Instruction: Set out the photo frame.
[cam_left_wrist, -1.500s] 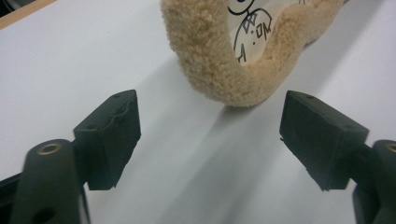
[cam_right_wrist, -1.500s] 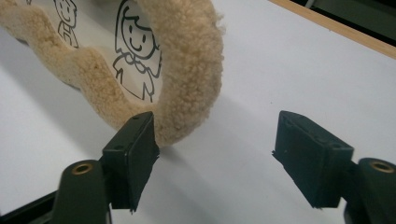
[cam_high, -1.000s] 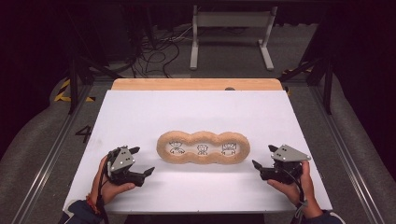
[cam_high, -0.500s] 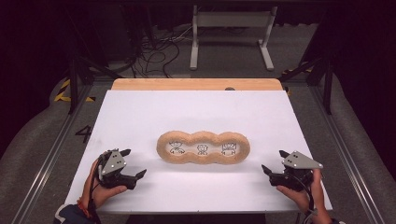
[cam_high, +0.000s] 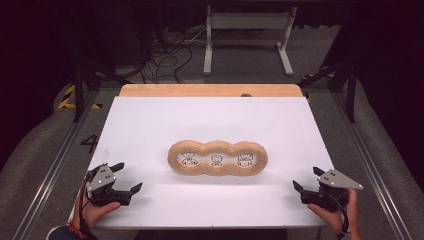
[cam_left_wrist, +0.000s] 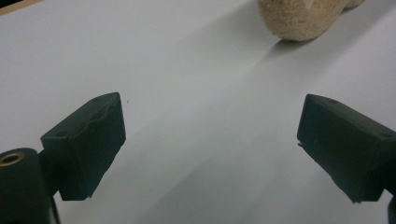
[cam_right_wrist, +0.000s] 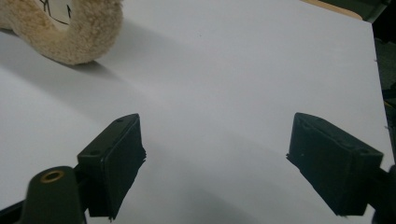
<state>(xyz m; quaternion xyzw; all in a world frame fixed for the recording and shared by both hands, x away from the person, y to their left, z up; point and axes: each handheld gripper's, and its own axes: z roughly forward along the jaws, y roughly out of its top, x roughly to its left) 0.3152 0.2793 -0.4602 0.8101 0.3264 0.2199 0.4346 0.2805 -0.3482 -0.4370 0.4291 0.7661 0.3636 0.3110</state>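
Both hands are drawing back toward the near table edge; the left claw (cam_high: 124, 178) is standing wide, empty; the right claw (cam_high: 306, 178), jaws just widening, is empty; the fleecy three-hole frame (cam_high: 217, 158) is lying between and beyond them, released.

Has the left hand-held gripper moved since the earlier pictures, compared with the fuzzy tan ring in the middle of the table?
Yes. The left hand-held gripper has drawn away from the fuzzy tan ring, toward the table's near left corner. Its jaws stand open, with nothing between them.

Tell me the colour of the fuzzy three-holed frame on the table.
The frame is tan, a pale sandy beige; the high view shows it best.
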